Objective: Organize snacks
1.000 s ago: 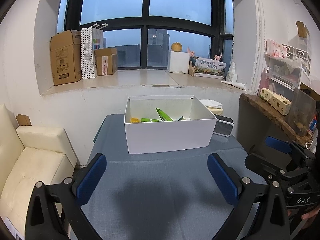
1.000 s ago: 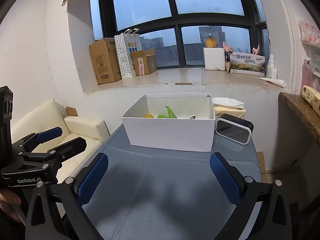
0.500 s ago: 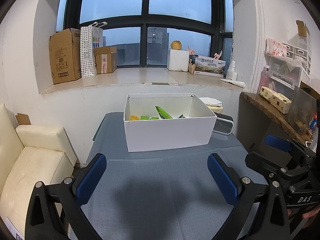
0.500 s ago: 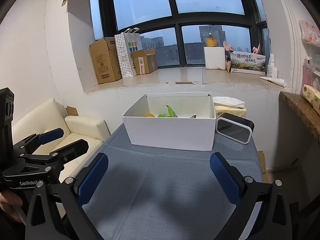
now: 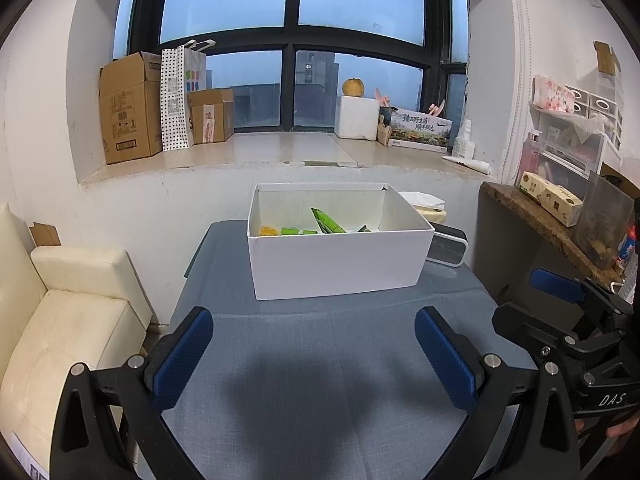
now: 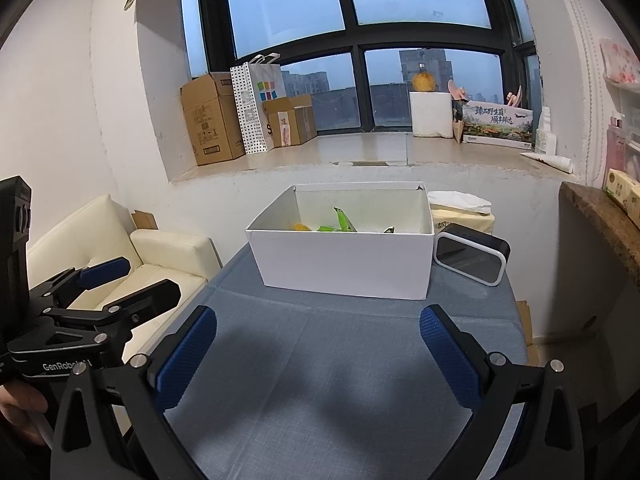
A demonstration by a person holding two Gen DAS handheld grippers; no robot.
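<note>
A white open box (image 5: 340, 264) stands at the far end of the blue-grey table (image 5: 320, 360); it also shows in the right wrist view (image 6: 344, 264). Green snack packets (image 5: 326, 222) and an orange one (image 5: 268, 231) lie inside it; the green packets show in the right wrist view too (image 6: 344, 222). My left gripper (image 5: 316, 360) is open and empty, held above the table's near part. My right gripper (image 6: 320, 360) is open and empty beside it. Each gripper shows at the edge of the other's view.
A black and white clock-like device (image 6: 472, 258) lies right of the box, with a tissue pack (image 6: 460, 208) behind it. A cream sofa (image 5: 60, 320) stands left of the table. A brown counter (image 5: 548, 220) with boxes stands at the right. Cartons (image 5: 128, 108) stand on the windowsill.
Both views have risen and drawn back slightly, so the box sits a little lower and farther. Both grippers stay open and empty.
</note>
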